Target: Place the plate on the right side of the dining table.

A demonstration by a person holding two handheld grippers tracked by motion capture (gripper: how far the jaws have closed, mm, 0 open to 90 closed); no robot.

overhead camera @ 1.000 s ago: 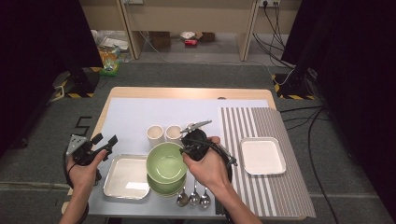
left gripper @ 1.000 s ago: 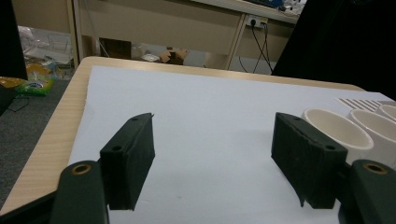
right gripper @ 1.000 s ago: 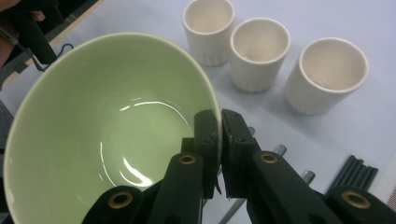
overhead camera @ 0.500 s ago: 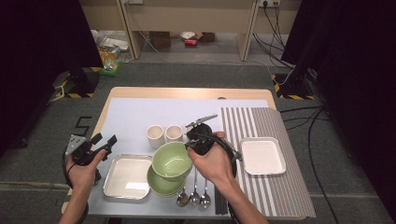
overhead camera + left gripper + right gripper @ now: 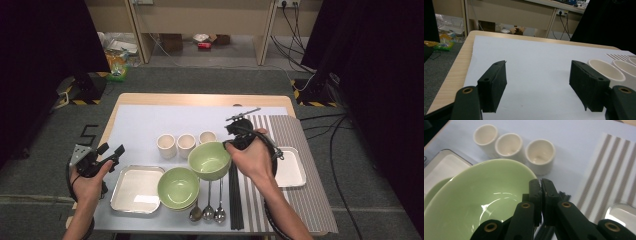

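My right gripper (image 5: pixel 229 146) is shut on the right rim of a green bowl (image 5: pixel 209 160) and holds it tilted above the table. In the right gripper view the jaws pinch that rim (image 5: pixel 541 183), with the bowl (image 5: pixel 486 197) spreading out to their left. A second green bowl (image 5: pixel 179 188) rests on the white mat below and to the left. My left gripper (image 5: pixel 111 149) hovers at the table's left edge. It stands open (image 5: pixel 537 80) with nothing between its fingers.
Three white cups (image 5: pixel 186 145) stand in a row behind the bowls. A metal tray (image 5: pixel 136 189) lies front left, and a white square dish (image 5: pixel 290 167) sits on the striped mat (image 5: pixel 305 200). Spoons (image 5: pixel 208 210) and black chopsticks (image 5: pixel 235 200) lie near the front edge.
My right gripper has raised the top green bowl off the one below and carried it to the right and a little farther back. The left gripper has stayed put.
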